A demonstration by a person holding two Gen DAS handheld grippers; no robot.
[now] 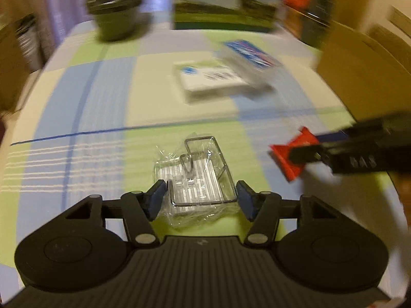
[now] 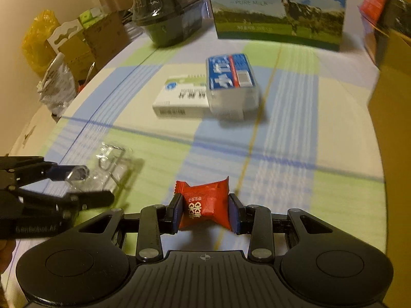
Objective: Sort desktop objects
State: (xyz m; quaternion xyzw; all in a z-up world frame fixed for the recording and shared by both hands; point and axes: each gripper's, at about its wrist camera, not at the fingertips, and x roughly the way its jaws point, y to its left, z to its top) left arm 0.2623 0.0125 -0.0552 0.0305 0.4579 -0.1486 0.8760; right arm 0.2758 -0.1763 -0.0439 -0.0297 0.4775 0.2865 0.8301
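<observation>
- Right wrist view takes in the whole checked tablecloth point(image 2: 295, 118), green, blue and cream, with a big pure-milk carton point(image 2: 278, 7) standing at the far edge and a dark wrapped bowl-shaped tub point(image 2: 167, 12) to its left.
- Cardboard box point(image 2: 393, 133) looms along the right side, its wall close to the action; my guess is that it is a likely drop spot, though nothing marks it as such.
- Mid-table, a white and green medicine-style box point(image 2: 179, 100) lies flat, and a blue-labelled clear pack point(image 2: 231, 82) rests tilted against it, touching.
- Closer in, the left gripper point(image 1: 200, 200) has its fingers spread on either side of a clear plastic hook holder with a wire frame in a crinkly wrapper point(image 1: 197, 177); the blue pads sit just beside the wire and wrapper, not yet squeezing.
- Smallest of all, the red candy packet point(image 2: 205, 205) is pinched between the pads of the right gripper point(image 2: 206, 211), seemingly just above the cloth.
- Step in hand, as I judge it: both tools are picking at once, right already gripping, left lining up.
- Next move calls for the left jaws to close squarely on the rigid frame, since the loose wrapper could slip, while the right carries the candy to its place.
</observation>
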